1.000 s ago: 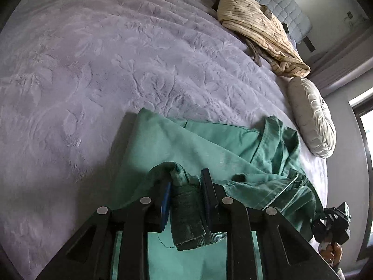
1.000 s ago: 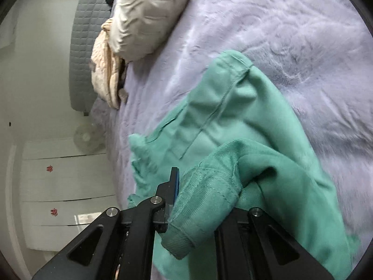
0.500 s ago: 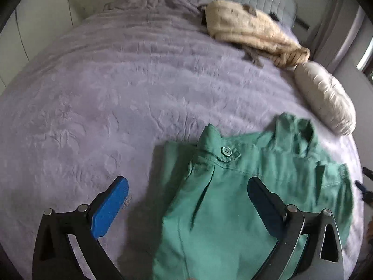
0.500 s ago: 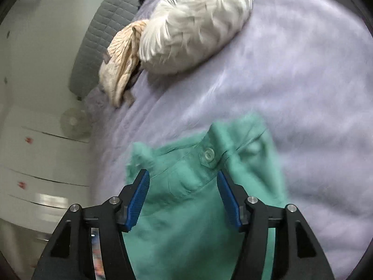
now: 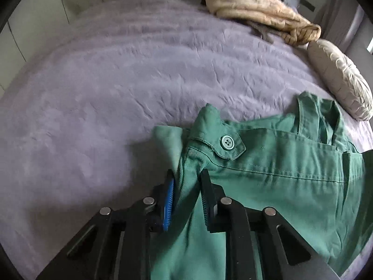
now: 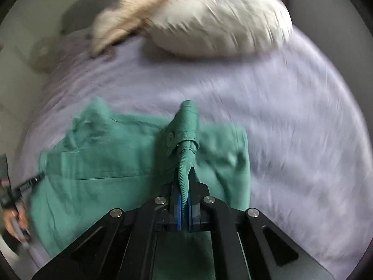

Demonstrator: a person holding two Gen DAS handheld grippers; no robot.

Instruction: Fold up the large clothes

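Note:
A green buttoned garment [image 5: 279, 182] lies partly folded on the lilac bedspread [image 5: 116, 88]. My left gripper [image 5: 186, 186] is shut on a bunched fold of its left edge, just below a button tab [image 5: 227, 143]. In the right wrist view the same garment [image 6: 112, 163] spreads to the left. My right gripper [image 6: 185, 186] is shut on a twisted strip of the green fabric by a buttoned cuff [image 6: 186, 126]. The left gripper and the hand holding it show at that view's left edge [image 6: 14, 200].
A beige knitted garment [image 5: 256, 11] lies at the head of the bed. A round cream pillow [image 5: 340, 77] sits at the right edge of the bed, also in the right wrist view [image 6: 221, 21]. White cupboards [image 5: 30, 18] stand to the left.
A second ago both grippers were shut on the fabric. Half a second ago both were open above the garment. Now both have closed on new folds at its edges.

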